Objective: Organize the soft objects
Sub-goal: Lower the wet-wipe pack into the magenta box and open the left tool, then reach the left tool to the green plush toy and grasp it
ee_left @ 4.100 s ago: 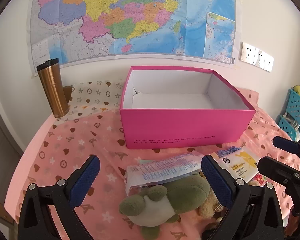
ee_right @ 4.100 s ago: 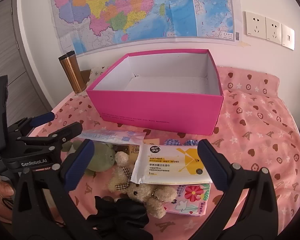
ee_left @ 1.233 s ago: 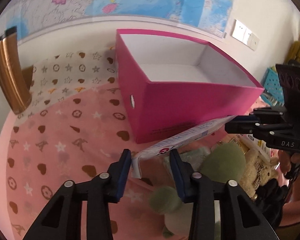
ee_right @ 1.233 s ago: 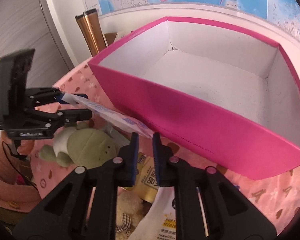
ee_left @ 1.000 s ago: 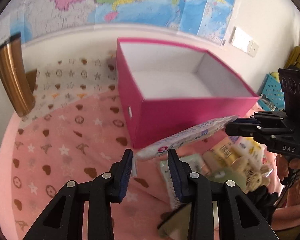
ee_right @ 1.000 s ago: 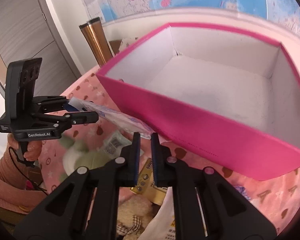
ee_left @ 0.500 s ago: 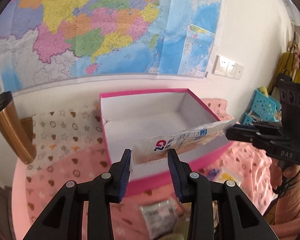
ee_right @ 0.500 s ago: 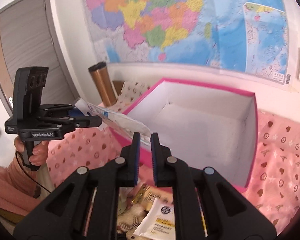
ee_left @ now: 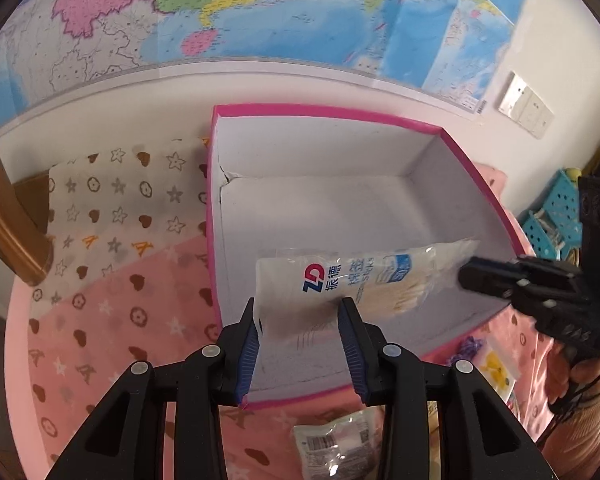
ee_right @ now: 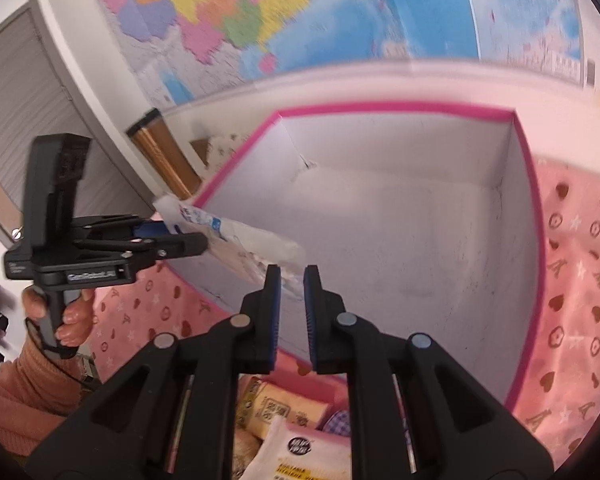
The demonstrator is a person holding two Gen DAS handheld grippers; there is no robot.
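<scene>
Over the pink box's [ee_left: 476, 160] still-bare inside, L gripper [ee_left: 300, 320] & R gripper [ee_right: 291, 280] each pinched an end of the cotton-swab pack [ee_left: 360, 284], unreleased; other soft items [ee_right: 296, 412] waited by its near edge.

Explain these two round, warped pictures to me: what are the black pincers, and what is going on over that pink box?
No robot here: a person holds a hand tool in each hand, each ending in a two-fingered claw. A wide-angle camera on each tool looks along its fingers, hence the curved view.

One picture looks out from the left claw, the other from the right claw. Each claw pinches one end of a clear bag of cotton swabs, carried together above the open pink box, which looks empty inside.

The box sits on a pink patterned cloth. A bronze tumbler stands beside it, and other packets lie in front.
</scene>
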